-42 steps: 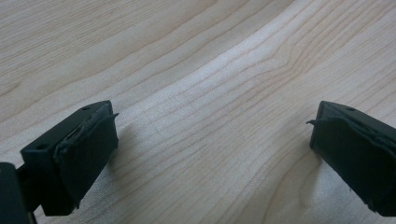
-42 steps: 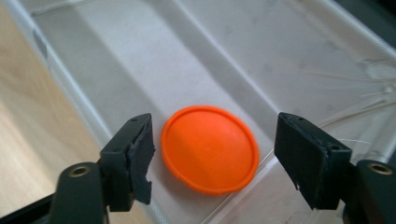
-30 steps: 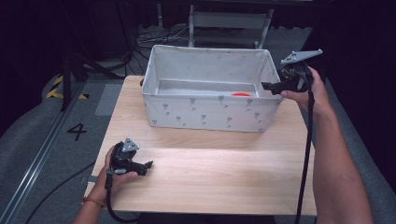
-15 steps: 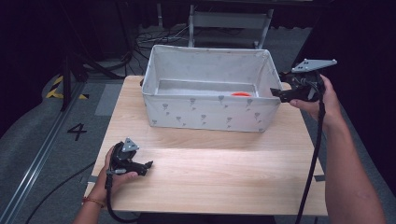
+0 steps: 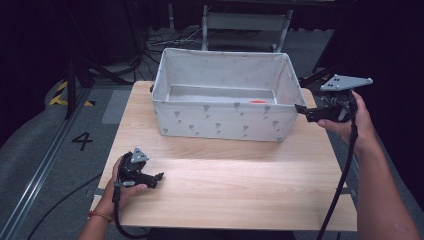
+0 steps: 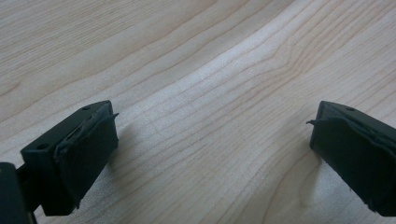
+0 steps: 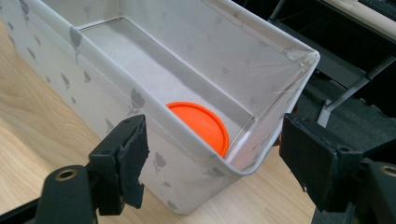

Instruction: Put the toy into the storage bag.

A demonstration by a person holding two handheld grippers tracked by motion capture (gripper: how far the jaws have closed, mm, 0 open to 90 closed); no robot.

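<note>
At the near edge of the wooden bench, the left gripper rests, fingers wide apart and empty. Farther back, the right gripper hovers open and empty beside the fabric bin, where an orange disc lies in the corner.
</note>
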